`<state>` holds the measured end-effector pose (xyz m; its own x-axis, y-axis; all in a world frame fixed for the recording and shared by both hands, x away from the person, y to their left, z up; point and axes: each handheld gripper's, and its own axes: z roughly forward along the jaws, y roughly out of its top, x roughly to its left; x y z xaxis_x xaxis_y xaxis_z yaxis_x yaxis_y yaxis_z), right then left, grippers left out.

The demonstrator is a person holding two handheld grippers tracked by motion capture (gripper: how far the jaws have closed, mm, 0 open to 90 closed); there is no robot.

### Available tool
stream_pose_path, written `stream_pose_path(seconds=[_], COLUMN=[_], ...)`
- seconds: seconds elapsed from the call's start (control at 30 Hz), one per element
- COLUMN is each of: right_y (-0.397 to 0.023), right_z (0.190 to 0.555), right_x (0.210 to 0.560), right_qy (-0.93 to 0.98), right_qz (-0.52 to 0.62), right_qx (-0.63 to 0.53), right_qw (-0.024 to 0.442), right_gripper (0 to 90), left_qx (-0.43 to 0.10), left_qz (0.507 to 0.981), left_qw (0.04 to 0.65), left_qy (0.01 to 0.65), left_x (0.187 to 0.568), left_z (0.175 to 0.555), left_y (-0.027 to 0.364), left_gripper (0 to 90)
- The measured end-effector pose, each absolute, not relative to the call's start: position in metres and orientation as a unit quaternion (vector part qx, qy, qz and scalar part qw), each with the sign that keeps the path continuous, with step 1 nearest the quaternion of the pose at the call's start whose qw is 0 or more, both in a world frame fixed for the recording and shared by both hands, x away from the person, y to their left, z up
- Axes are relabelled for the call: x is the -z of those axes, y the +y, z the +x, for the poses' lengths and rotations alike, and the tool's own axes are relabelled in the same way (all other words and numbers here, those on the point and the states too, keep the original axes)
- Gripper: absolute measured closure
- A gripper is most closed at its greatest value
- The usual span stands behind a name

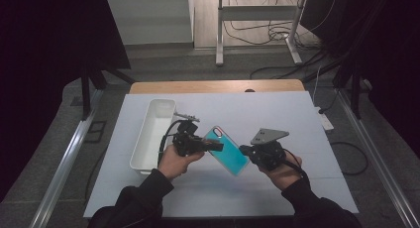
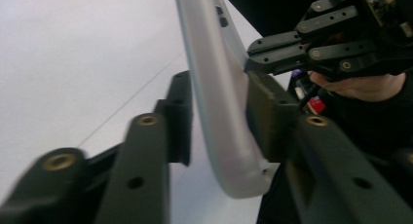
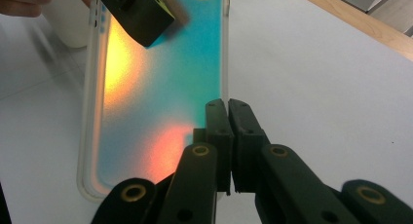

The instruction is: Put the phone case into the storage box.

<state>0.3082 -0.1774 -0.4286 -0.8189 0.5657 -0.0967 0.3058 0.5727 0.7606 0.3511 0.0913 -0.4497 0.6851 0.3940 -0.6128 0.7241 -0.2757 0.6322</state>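
A teal iridescent phone case is held above the white board, between both grippers. My left gripper is shut on its upper left part. In the left gripper view the case stands edge-on between the two black jaws of my left gripper. My right gripper pinches the case's right long edge. In the right gripper view, my right gripper has its jaws nearly together on the thin rim of the case. My right gripper appears in the left gripper view, touching the case.
A long white tray lies on the board just left of my left hand. The wooden table edge runs along the back. On the floor beyond are a metal stand and cables, with a power strip to the right.
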Motion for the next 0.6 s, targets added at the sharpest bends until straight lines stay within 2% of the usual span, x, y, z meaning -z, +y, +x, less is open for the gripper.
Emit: stream_pose_path(seconds=[0.07, 0.23, 0.47, 0.57, 0.6], right_y=[-0.1765, -0.1747, -0.1741, -0.1770, -0.1770], right_z=[0.3081, 0.3085, 0.3103, 0.3123, 0.3123], right_x=[0.4299, 0.4324, 0.4354, 0.4343, 0.4343], right_qy=[0.872, 0.876, 0.878, 0.876, 0.876], right_qz=[0.249, 0.245, 0.247, 0.251, 0.251], right_qx=[-0.387, -0.381, -0.382, -0.390, -0.390], right_qw=[0.169, 0.165, 0.152, 0.129, 0.129], right_gripper=[88.0, 86.8, 84.9, 77.6, 77.6], left_qx=[0.182, 0.202, 0.186, 0.170, 0.170], left_qz=[0.774, 0.763, 0.770, 0.777, 0.777], left_qw=[0.488, 0.492, 0.490, 0.486, 0.486], left_qy=[0.360, 0.367, 0.365, 0.363, 0.363], left_x=[0.4505, 0.4538, 0.4508, 0.4486, 0.4486], left_z=[0.3517, 0.3533, 0.3512, 0.3509, 0.3509], left_y=[0.0915, 0.0942, 0.0933, 0.0955, 0.0955], left_gripper=[73.9, 85.1, 86.0, 86.0, 86.0])
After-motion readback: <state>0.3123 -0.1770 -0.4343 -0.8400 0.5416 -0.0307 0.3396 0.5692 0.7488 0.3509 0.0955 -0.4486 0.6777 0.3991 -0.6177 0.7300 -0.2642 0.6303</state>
